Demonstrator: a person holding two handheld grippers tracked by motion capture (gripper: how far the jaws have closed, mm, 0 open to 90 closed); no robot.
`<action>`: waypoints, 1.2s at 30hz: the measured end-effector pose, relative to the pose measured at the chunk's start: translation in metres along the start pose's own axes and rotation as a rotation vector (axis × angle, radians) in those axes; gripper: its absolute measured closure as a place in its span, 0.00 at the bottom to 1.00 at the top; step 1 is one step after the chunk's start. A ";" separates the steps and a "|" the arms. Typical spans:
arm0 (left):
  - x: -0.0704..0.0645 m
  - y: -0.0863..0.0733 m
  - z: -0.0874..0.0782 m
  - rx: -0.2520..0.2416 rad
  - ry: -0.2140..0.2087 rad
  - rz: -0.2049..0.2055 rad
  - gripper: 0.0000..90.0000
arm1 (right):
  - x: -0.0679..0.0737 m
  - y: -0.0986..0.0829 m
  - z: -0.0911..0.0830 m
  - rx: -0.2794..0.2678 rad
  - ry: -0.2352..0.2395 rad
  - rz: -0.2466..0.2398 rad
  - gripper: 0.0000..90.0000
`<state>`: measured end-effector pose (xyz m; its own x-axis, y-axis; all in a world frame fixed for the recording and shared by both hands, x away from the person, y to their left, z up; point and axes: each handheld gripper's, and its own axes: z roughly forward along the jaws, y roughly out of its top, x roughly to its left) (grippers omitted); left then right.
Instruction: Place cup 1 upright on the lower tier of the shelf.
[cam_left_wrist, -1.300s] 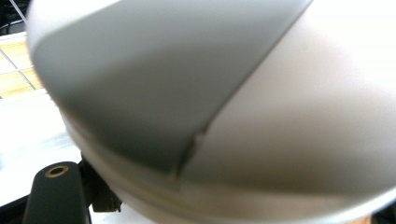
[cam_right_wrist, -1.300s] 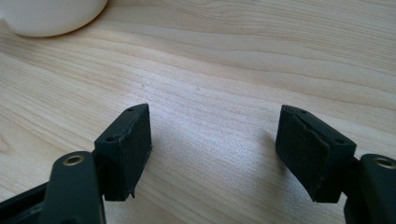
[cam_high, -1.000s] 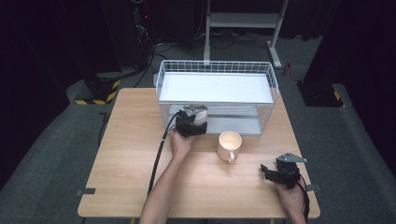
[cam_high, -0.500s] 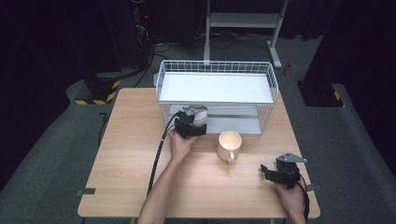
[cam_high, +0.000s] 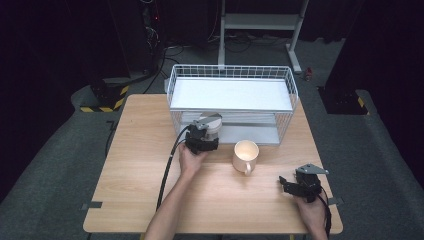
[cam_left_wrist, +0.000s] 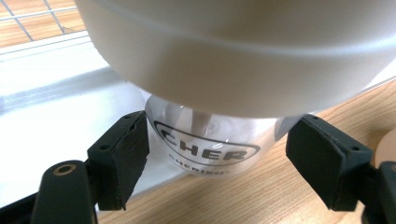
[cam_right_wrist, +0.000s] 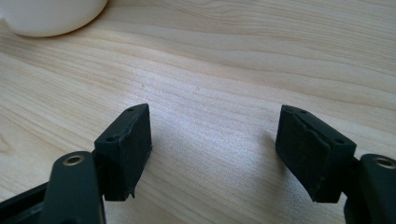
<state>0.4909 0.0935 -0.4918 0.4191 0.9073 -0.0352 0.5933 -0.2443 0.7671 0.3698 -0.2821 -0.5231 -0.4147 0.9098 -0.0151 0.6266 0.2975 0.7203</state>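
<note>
A clear jar (cam_left_wrist: 205, 144) with a wide white lid (cam_left_wrist: 233, 46) and black "CHER" lettering stands at the front edge of the wire rack's lower shelf (cam_left_wrist: 56, 121). My left gripper (cam_left_wrist: 217, 168) is open, one jaw on either side of the jar, neither pressing on it. In the high view the left gripper (cam_high: 202, 139) sits against the rack's front with the jar (cam_high: 211, 125) just beyond it. My right gripper (cam_high: 285, 183) rests low at the table's front right. Its jaws stand apart in the right gripper view (cam_right_wrist: 212, 149), with bare wood between them.
A cream mug (cam_high: 245, 154) stands mid-table between the two grippers, and its base shows at the far left in the right gripper view (cam_right_wrist: 46, 14). The white wire rack (cam_high: 230, 75) takes up the back of the wooden table (cam_high: 140, 175). A black cable (cam_high: 167, 170) trails from the left gripper.
</note>
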 end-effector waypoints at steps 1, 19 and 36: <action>0.000 0.000 0.000 -0.001 -0.002 -0.005 0.25 | 0.000 0.000 0.000 0.000 0.000 0.000 0.30; 0.006 0.008 0.016 0.017 0.022 -0.034 0.36 | 0.000 0.000 0.000 -0.001 0.000 0.002 0.30; 0.014 0.015 0.028 0.046 0.057 -0.050 0.39 | 0.000 0.000 0.000 -0.001 0.000 0.002 0.30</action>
<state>0.5248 0.0927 -0.4982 0.3488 0.9365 -0.0355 0.6439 -0.2119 0.7352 0.3698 -0.2819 -0.5230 -0.4134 0.9104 -0.0136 0.6270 0.2955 0.7208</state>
